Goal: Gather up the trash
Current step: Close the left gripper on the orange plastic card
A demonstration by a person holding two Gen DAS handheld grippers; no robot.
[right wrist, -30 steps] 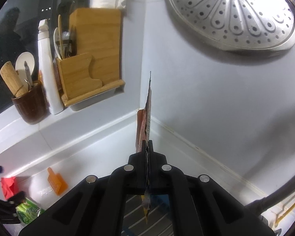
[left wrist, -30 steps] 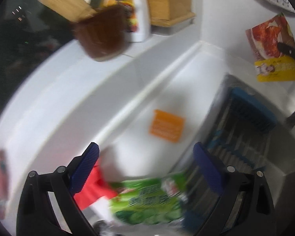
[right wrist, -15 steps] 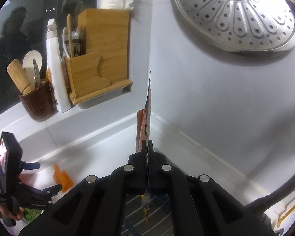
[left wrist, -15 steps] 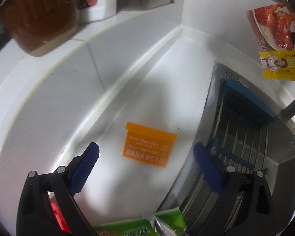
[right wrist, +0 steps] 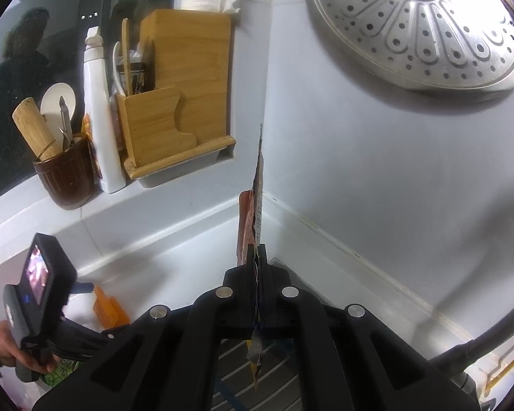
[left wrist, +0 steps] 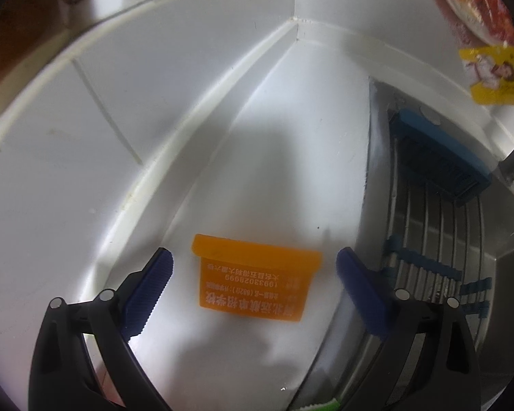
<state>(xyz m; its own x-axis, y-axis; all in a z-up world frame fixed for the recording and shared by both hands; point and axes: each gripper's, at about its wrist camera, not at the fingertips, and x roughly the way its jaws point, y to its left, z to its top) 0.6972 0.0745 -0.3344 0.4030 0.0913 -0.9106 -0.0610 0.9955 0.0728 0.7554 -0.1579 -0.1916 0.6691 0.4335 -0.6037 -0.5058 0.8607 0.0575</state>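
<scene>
An orange plastic tag point(left wrist: 257, 279) with printed text lies flat on the white counter. My left gripper point(left wrist: 255, 279) is open, its blue pads on either side of the tag, just above it. The tag also shows in the right wrist view point(right wrist: 108, 310) beside the left gripper point(right wrist: 82, 287). My right gripper point(right wrist: 257, 257) is shut on a red and yellow food wrapper point(right wrist: 253, 205), held edge-on above the sink. The same wrapper shows in the left wrist view point(left wrist: 479, 41) at the upper right. A green wrapper point(right wrist: 60, 368) lies under the left hand.
A steel sink with a wire rack point(left wrist: 438, 239) and a blue brush point(left wrist: 438, 144) lies right of the tag. On the ledge stand a brown utensil jar point(right wrist: 63, 171), a white bottle point(right wrist: 101, 120) and a wooden holder point(right wrist: 175, 102). A steel steamer plate point(right wrist: 418, 27) hangs on the wall.
My left gripper has moved forward past the green and red wrappers and come down over the orange tag. My right gripper holds the food wrapper still.
</scene>
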